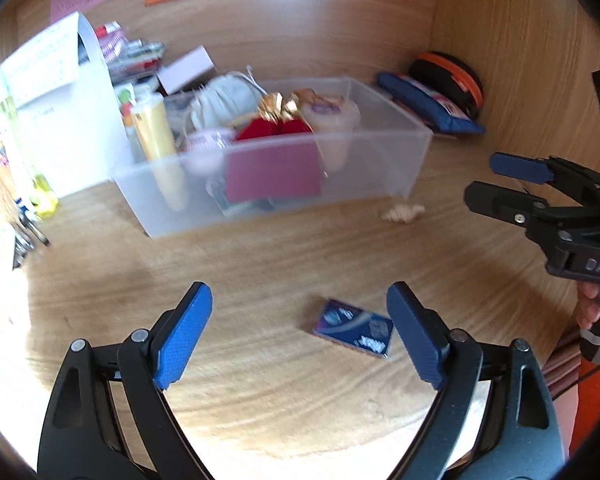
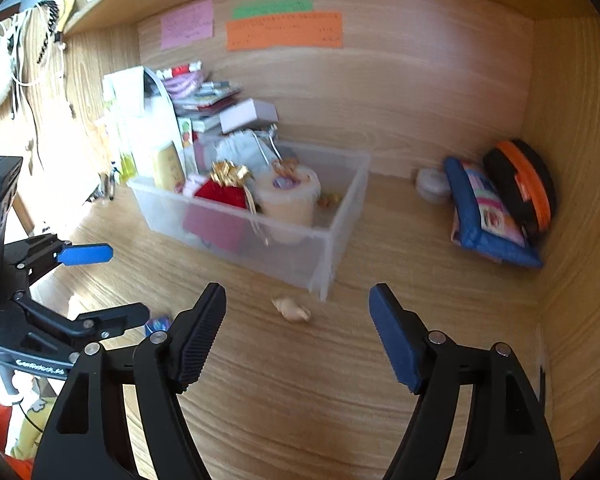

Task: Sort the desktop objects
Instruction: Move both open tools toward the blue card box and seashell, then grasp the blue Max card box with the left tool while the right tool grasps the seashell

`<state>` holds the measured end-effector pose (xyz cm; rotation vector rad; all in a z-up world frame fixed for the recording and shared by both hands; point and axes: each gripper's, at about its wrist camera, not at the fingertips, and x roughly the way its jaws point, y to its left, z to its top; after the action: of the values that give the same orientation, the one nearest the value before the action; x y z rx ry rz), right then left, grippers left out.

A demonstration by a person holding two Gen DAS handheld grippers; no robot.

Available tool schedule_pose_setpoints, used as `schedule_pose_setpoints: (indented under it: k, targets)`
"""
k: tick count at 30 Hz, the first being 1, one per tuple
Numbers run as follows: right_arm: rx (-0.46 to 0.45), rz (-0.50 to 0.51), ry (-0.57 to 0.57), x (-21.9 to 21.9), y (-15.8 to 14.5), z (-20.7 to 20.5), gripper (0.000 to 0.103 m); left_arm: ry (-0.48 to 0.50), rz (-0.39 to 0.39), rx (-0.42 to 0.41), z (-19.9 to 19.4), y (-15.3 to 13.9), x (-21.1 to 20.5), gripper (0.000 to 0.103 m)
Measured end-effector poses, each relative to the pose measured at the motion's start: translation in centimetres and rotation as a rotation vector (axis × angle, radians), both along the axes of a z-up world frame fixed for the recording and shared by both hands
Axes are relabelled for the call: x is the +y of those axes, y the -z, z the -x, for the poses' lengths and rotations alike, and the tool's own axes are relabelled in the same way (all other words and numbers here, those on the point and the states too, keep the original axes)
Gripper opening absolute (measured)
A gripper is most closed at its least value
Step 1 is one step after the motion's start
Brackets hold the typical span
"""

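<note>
A clear plastic bin (image 1: 396,160) (image 2: 332,236) stands on the wooden desk, holding a red pouch with a gold bow (image 1: 276,124), a cream cup (image 1: 332,116) and a white cloth bag (image 1: 224,100). A small blue card pack (image 1: 352,328) lies flat on the desk just ahead of my left gripper (image 1: 300,312), which is open and empty. A small beige shell-like object (image 2: 292,308) (image 1: 402,213) lies by the bin's near corner, ahead of my open, empty right gripper (image 2: 298,312). Each gripper shows in the other's view, the right (image 1: 484,180) and the left (image 2: 124,284).
A blue pouch (image 2: 488,216) and a black-and-orange round case (image 2: 520,188) lean in the right corner beside a small white jar (image 2: 432,184). Stacked papers, boxes and a white folder (image 1: 72,120) crowd the left. Coloured notes (image 2: 284,30) hang on the back wall.
</note>
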<state>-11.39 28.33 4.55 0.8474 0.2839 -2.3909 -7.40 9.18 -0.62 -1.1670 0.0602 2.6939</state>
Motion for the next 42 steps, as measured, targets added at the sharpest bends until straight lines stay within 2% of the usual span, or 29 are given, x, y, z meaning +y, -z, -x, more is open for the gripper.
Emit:
schedule_pose_setpoints:
  k: [9,14,26,28,30,35,36,37,39,42]
  targets:
    - [-0.082,-0.016,0.020,0.9,2.5,0.6,0.071,0.054,-0.029,-0.064,-0.8,2.0,1.2,0.090]
    - [-0.094,-0.032,0.019,0.7,3.2,0.8,0.071,0.070,-0.005,-0.088,-0.9,2.9,2.0,0.090]
    - [-0.117,-0.091,-0.026,-1.7,4.3,2.3,0.071,0.047,0.051,-0.061,-0.6,3.2,2.8,0.089]
    - [-0.123,-0.105,-0.028,-2.1,4.6,2.7,0.071,0.047,0.051,-0.057,-0.6,3.2,2.6,0.085]
    - [-0.132,-0.113,-0.030,-2.5,4.7,3.1,0.071,0.037,0.050,-0.050,-0.5,3.1,2.3,0.072]
    - [-0.165,-0.116,-0.036,-3.3,5.1,4.0,0.069,0.030,0.047,-0.041,-0.4,3.0,1.6,0.061]
    - [-0.174,-0.117,-0.039,-3.5,5.2,4.2,0.067,0.030,0.048,-0.038,-0.4,3.0,1.5,0.058]
    - [-0.173,-0.120,-0.039,-3.7,5.3,4.3,0.059,0.030,0.047,-0.035,-0.5,2.9,1.4,0.056]
    - [-0.166,-0.124,-0.041,-3.9,5.3,4.3,0.055,0.022,0.047,-0.030,-0.5,2.9,1.2,0.047]
    - [-0.167,-0.130,-0.036,-4.1,5.4,4.5,0.052,0.016,0.039,-0.025,-0.8,2.9,0.8,0.047]
